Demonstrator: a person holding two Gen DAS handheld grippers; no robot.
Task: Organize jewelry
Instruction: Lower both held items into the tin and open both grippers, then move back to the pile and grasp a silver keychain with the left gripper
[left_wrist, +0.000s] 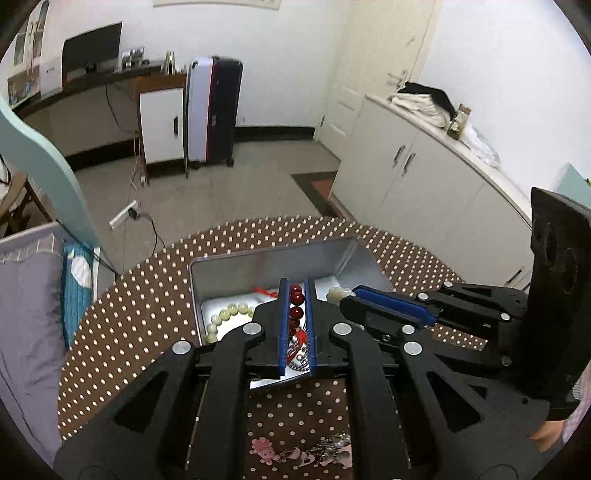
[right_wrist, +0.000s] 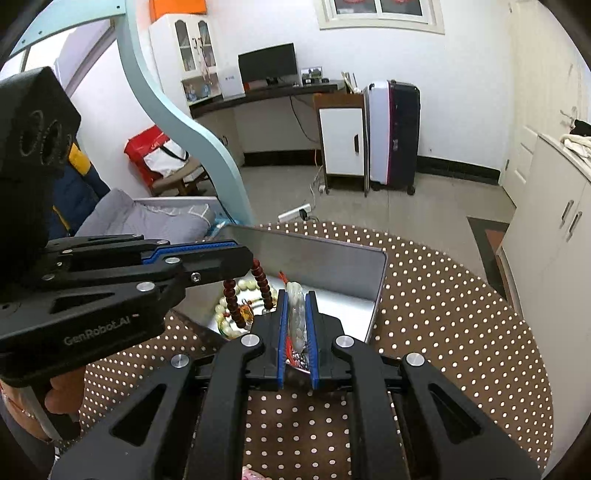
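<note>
Red bead bracelet (left_wrist: 296, 309) between left claw (left_wrist: 296, 291) pads, over tin (left_wrist: 266, 258).

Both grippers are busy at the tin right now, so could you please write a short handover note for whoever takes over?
Left gripper: shut on the red bead bracelet, hanging over the metal tin.
Right gripper: shut on the white bracelet, above the tin.
Done: pale green bead bracelet lies in the tin.
Left: drop both bracelets in; the pink charm piece waits on the dotted tablecloth.
</note>
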